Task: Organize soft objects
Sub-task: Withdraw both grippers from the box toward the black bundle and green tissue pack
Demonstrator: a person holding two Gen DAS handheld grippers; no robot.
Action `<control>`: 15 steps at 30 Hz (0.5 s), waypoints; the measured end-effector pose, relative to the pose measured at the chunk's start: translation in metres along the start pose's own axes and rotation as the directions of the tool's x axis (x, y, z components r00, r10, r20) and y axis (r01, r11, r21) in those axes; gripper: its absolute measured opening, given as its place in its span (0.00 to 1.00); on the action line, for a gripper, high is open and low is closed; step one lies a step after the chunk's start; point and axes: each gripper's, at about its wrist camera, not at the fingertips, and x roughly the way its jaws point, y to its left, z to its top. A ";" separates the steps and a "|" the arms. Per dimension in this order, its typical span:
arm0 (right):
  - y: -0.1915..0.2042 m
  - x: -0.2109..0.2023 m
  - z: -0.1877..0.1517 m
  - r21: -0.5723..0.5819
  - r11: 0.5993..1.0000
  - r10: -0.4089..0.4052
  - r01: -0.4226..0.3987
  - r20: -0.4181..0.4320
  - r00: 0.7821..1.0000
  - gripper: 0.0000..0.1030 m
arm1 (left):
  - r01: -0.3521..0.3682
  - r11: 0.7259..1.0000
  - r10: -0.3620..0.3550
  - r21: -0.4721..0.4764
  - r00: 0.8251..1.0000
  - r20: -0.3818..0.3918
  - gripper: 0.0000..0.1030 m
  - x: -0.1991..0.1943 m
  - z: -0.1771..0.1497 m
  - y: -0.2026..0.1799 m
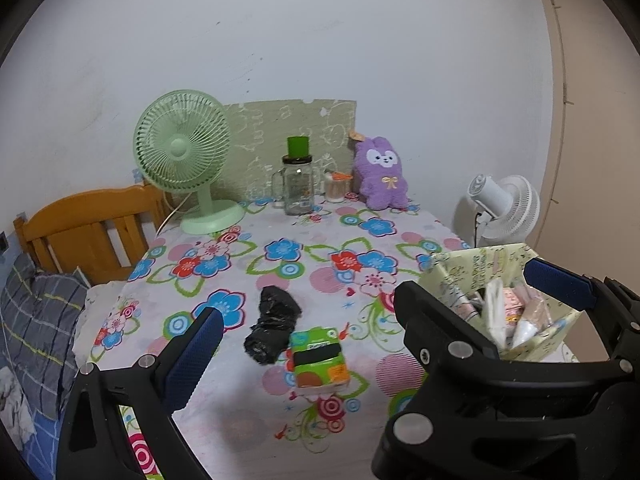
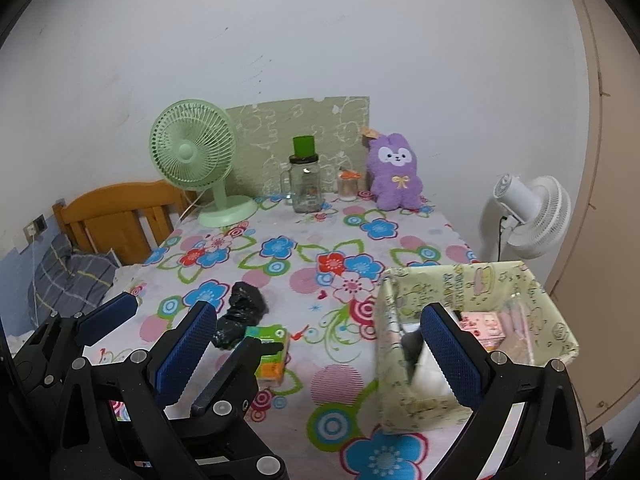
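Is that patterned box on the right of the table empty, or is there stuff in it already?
Not empty. The fabric box is open-topped, and pink packets and pale wrapped items show inside. How full it is, I cannot tell.

A green desk fan [image 1: 182, 148] and a glass jar [image 1: 298, 186] with a green lid are seen at the bench's [image 1: 248, 276] back; a white fan [image 2: 528, 216] stands beyond.

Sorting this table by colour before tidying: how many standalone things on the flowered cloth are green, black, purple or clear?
Green: 2, desk fan, tissue pack
Black: 1, crumpled bag
Purple: 1, plush bunny
Clear: 2, jar, small cup
Total: 6
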 end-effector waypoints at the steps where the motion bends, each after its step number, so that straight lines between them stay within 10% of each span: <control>1: 0.002 0.002 0.000 -0.002 1.000 0.003 -0.003 -0.001 1.000 1.00 | -0.003 1.000 0.003 -0.002 1.000 0.000 0.98 0.001 -0.001 0.002; 15: 0.030 0.036 -0.020 -0.024 0.998 0.049 -0.049 -0.034 0.998 1.00 | -0.042 0.999 0.041 -0.027 0.999 -0.037 0.98 0.023 -0.023 0.034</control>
